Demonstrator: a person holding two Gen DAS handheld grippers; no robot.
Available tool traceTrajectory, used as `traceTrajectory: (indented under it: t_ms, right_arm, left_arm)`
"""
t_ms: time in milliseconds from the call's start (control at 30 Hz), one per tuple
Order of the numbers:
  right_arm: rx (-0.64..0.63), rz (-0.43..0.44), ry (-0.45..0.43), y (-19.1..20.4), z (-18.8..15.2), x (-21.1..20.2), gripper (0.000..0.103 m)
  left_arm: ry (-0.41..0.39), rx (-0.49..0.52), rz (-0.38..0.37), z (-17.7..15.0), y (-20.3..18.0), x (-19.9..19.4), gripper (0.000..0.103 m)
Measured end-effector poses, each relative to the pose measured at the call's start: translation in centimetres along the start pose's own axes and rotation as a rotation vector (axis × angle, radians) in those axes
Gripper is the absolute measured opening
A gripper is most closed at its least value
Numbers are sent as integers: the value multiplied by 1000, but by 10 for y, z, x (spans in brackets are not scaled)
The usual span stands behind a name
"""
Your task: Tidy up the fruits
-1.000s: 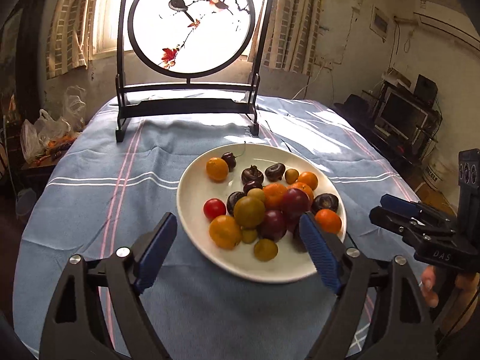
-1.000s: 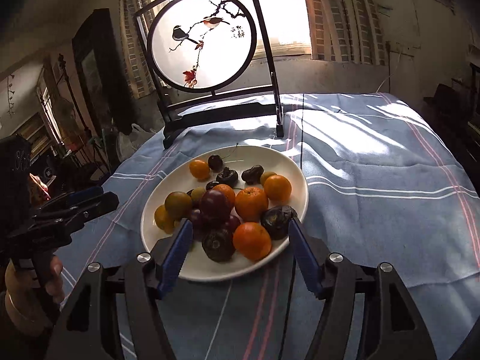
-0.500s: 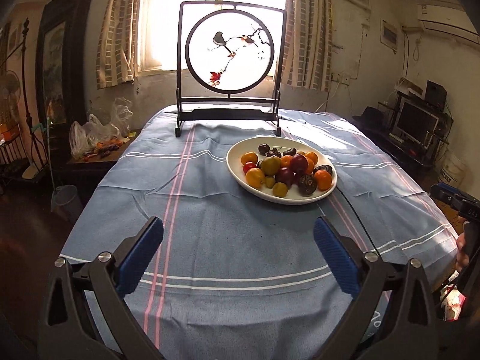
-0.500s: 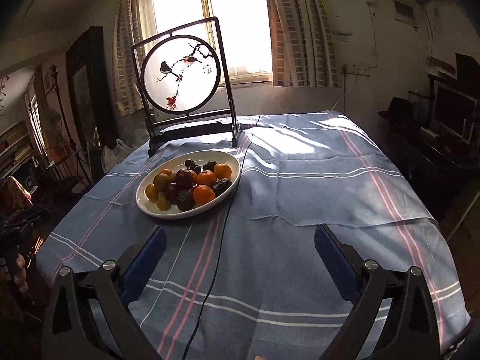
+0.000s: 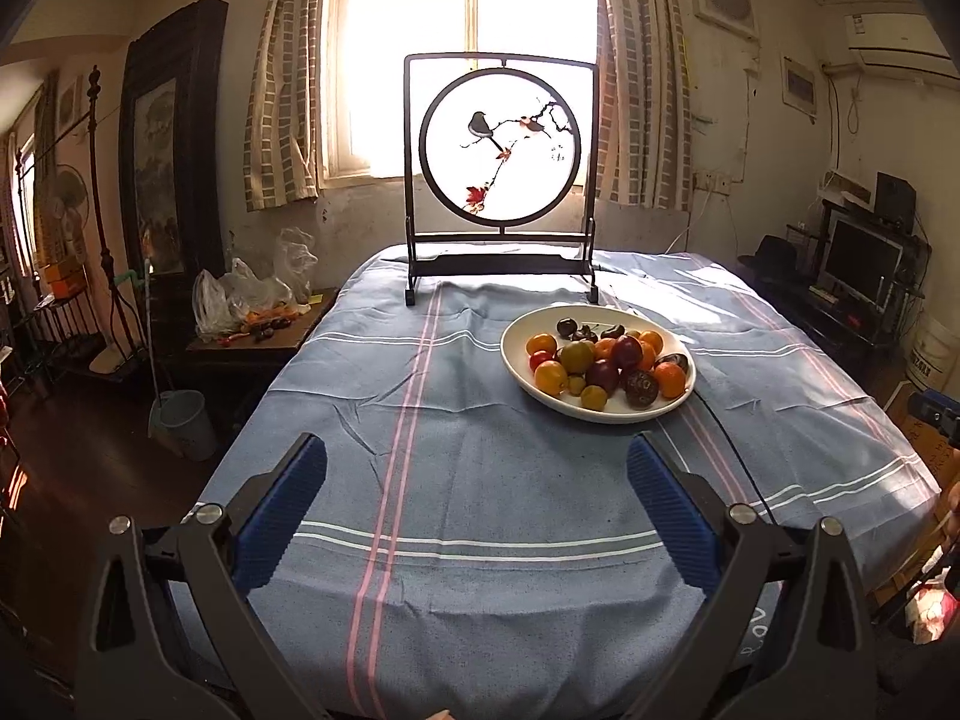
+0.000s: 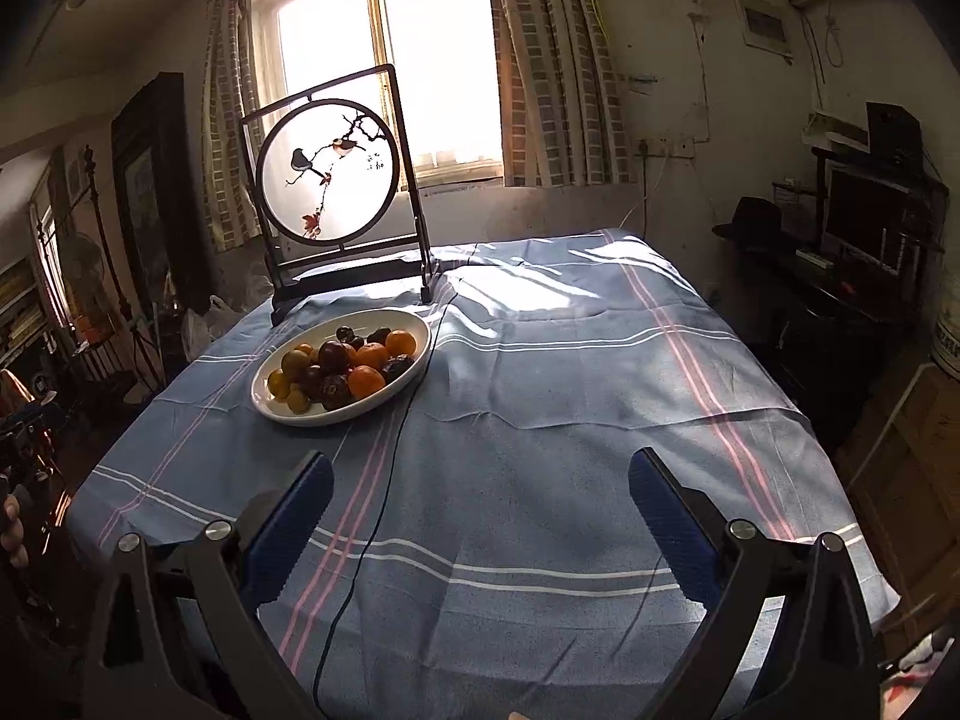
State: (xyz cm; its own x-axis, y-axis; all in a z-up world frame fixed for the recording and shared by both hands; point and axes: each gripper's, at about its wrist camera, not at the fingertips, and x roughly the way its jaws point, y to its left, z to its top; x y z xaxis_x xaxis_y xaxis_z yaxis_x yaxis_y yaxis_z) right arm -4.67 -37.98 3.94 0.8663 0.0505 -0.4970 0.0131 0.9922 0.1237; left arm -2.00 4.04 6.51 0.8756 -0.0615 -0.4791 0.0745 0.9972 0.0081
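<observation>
Table under a blue striped cloth, seen from both my wrist cameras.

I see the table (image 5: 480,540) covered edge to edge by a blue tablecloth (image 5: 468,480) with pink and white stripes, creased in places and sunlit at the far end. A white plate (image 5: 600,411) heaped with fruit sits directly on the cloth, toward the far half. Behind it, at the window end, a dark-framed round bird screen (image 5: 501,147) stands upright on its feet on the cloth, just beyond the plate's far rim. A thin black cable (image 6: 384,480) lies across the cloth, running from near the screen's foot past the plate's rim toward my near edge.
</observation>
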Motion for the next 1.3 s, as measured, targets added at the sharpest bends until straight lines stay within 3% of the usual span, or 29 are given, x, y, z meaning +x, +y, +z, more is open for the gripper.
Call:
traceTrajectory:
  t_ms: [1300]
  right_arm:
    - [-13,3,-13,2,0,-10,99]
  left_arm:
    - [30,-8,17,-3,1,4,98]
